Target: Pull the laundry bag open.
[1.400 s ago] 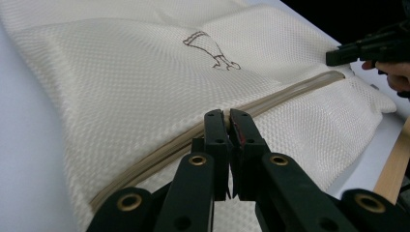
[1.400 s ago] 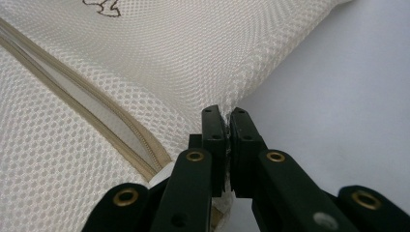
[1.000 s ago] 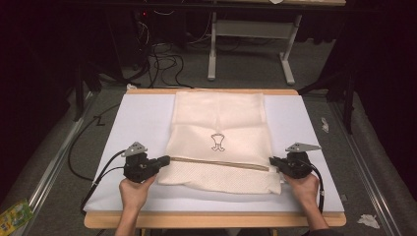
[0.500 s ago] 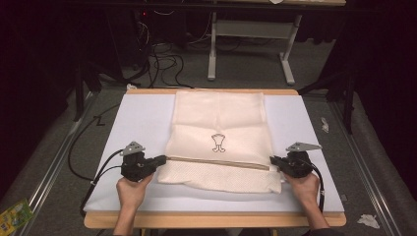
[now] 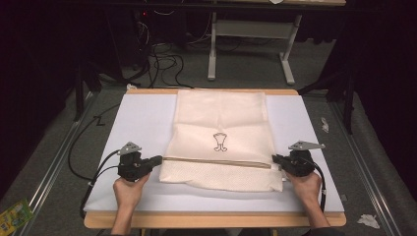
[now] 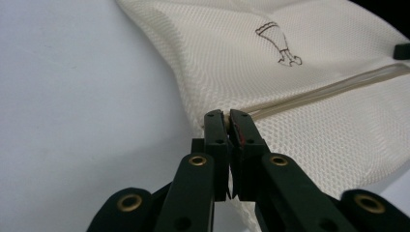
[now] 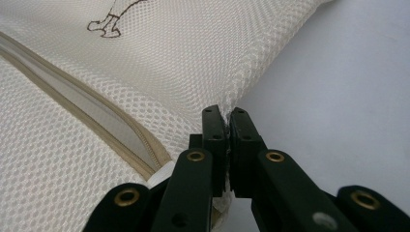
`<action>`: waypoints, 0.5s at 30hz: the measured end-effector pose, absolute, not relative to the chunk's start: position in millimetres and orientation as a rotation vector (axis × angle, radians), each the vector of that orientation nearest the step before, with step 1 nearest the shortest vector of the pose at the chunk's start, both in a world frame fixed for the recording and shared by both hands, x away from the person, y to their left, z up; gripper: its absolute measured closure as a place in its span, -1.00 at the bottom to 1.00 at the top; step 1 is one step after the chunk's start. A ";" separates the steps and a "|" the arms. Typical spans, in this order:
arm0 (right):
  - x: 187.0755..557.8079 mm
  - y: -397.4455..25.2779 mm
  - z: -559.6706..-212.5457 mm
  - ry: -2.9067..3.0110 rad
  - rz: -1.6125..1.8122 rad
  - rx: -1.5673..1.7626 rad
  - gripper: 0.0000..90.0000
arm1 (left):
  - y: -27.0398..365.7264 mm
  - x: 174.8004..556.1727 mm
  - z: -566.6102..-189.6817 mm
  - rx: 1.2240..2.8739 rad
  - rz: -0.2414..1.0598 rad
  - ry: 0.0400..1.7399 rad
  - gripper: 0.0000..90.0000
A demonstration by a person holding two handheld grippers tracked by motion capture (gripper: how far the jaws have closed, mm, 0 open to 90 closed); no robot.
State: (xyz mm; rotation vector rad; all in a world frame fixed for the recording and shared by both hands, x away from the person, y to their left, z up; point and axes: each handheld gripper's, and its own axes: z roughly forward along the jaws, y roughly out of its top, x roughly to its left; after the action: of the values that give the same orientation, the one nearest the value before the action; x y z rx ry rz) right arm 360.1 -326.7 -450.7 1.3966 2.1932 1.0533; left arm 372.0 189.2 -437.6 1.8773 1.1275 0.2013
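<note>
Your left gripper [image 5: 156, 160] fingers are clenched on the left edge of the cream mesh bag [image 5: 221, 140] at its zipper [image 5: 216, 162]; your right gripper [image 5: 276, 159] pinches the right edge. The bag lies flat mid-bench [image 5: 142, 118]

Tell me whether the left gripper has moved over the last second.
Yes, slightly. In the high view the left gripper, shut on the mesh bag, has slid left, toward the white mat's left edge, pulling the zipper line taut.
</note>
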 end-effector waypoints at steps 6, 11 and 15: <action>361.7 -332.9 -450.5 2.179 1.047 1.420 0.97 | 184.2 375.2 -440.9 1.875 0.185 1.122 0.94; 363.4 -337.7 -449.1 2.156 1.059 1.439 0.97 | 179.6 374.5 -440.5 1.871 0.186 1.109 0.93; 364.2 -339.3 -448.8 2.152 1.066 1.458 0.96 | 175.9 373.6 -438.7 1.888 0.209 1.097 0.93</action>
State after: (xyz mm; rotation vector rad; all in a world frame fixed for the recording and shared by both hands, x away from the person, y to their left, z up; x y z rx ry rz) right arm 364.2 -339.3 -448.8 1.4583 2.1519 1.0658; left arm 373.6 175.9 -438.7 1.8883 1.0973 0.2087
